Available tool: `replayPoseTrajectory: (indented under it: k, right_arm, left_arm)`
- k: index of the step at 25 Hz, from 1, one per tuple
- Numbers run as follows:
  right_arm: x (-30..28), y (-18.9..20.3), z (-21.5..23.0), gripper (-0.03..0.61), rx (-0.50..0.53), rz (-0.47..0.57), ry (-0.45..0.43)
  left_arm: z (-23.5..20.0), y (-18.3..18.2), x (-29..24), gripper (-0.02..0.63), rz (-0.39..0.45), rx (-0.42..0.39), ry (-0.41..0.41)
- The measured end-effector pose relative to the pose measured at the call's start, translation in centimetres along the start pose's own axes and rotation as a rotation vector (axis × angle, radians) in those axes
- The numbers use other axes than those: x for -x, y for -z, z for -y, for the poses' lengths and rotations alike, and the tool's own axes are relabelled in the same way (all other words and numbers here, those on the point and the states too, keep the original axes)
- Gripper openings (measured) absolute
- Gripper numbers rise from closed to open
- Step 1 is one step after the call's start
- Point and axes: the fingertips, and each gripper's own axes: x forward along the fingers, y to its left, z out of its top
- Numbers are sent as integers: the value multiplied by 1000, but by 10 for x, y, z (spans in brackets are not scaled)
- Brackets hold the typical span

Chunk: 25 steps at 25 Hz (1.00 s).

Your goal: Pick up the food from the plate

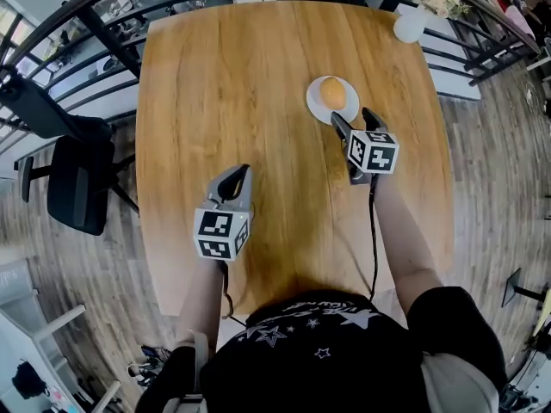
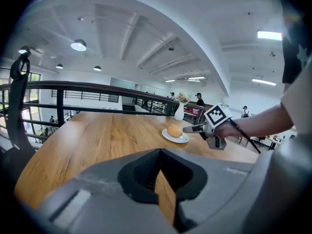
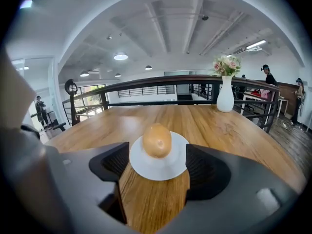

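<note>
An orange-brown round piece of food (image 1: 333, 93) (image 3: 157, 140) lies on a small white plate (image 1: 315, 103) (image 3: 146, 172) at the far right of the wooden table (image 1: 224, 84). My right gripper (image 1: 353, 117) (image 3: 157, 175) stands open just short of the plate, its jaws to either side of the near rim and clear of the food. My left gripper (image 1: 234, 177) (image 2: 159, 152) hovers over the table's near middle with its jaws together and nothing held. The left gripper view shows the food (image 2: 174, 130) and the right gripper (image 2: 189, 128) off to the right.
A white vase with flowers (image 1: 411, 24) (image 3: 225, 97) stands at the table's far right corner. A black railing (image 1: 103, 33) runs round the far side. A black chair (image 1: 77, 183) sits left of the table. People stand in the background.
</note>
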Motion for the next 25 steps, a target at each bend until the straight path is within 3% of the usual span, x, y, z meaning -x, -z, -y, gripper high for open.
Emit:
replayPoseTrajectory:
  k: [10,25]
  right_arm:
    - [-63,-8,3,393,114,-43,27]
    - [-92,-2,1,398,108,-100,39]
  left_arm:
    - [-22,5,-18,2,-6,5,-5]
    - [-29,19,-17,2,-18,43,-15]
